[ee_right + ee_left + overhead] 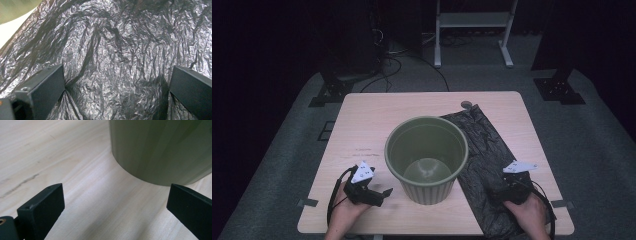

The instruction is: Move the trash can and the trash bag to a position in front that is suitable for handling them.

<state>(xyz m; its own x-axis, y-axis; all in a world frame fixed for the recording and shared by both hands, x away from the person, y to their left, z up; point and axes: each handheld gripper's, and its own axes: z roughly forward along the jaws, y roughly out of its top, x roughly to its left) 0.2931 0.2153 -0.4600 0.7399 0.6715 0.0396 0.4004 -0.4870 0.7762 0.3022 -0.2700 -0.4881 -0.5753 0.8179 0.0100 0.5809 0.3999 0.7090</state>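
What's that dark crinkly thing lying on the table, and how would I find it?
Start at the pale wooden table and find the green ribbed bin standing at its middle. Just to the right of it lies a flat black plastic bag, stretching to the table's near edge, with the open right tongs over it. Its shiny, crumpled black film sets it apart.

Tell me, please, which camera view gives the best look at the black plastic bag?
The high view: the black plastic bag lies flat right of the green bin, whole outline visible. The right gripper view shows its crinkled surface close up between open jaws; the left gripper view faces the bin wall.
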